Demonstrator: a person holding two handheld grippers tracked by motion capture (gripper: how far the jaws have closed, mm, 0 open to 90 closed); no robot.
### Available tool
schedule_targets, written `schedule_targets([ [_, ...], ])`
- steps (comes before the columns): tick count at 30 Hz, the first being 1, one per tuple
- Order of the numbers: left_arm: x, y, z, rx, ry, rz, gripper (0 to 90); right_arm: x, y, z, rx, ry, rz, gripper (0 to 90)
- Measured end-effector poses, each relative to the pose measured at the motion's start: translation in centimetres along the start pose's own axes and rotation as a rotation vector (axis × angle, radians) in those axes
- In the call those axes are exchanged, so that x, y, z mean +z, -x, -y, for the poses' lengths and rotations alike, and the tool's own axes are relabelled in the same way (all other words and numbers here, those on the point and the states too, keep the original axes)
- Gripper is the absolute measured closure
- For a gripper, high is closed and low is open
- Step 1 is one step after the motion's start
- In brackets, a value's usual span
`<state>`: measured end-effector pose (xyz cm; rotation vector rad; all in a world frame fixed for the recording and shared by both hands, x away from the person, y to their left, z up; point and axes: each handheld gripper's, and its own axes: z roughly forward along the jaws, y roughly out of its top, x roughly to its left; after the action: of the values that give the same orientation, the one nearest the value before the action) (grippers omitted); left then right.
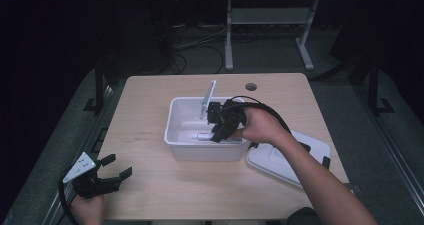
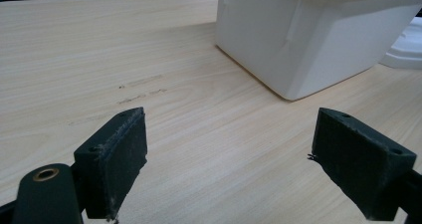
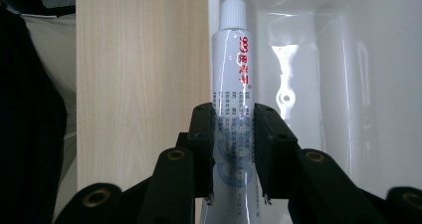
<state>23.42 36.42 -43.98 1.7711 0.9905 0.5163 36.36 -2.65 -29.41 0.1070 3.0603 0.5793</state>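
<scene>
Your right gripper (image 3: pixel 234 134) had its fingers (image 3: pixel 201 144) clamped on a white tube (image 3: pixel 233 84) with red print, gripping low on the body, cap pointing away, over the rim of the white bin (image 1: pixel 175 135). The tube looked light, soft and glossy, so it would likely dent or slip under a hard squeeze; the firmer part near the cap seemed safer. Your left gripper (image 1: pixel 112 169) rested open and empty at the counter (image 1: pixel 145 185) edge. A lid (image 1: pixel 280 162) lay just beside the bin; its walls were the main obstacle.
</scene>
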Motion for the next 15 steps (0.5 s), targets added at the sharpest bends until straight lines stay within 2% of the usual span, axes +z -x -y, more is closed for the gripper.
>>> schedule_targets([
  [15, 0.1, 0.0, 0.0, -0.004, -0.003, 0.001, 13.4, 1.0, 1.7, 0.3, 0.039, -0.008, -0.011, 71.4],
])
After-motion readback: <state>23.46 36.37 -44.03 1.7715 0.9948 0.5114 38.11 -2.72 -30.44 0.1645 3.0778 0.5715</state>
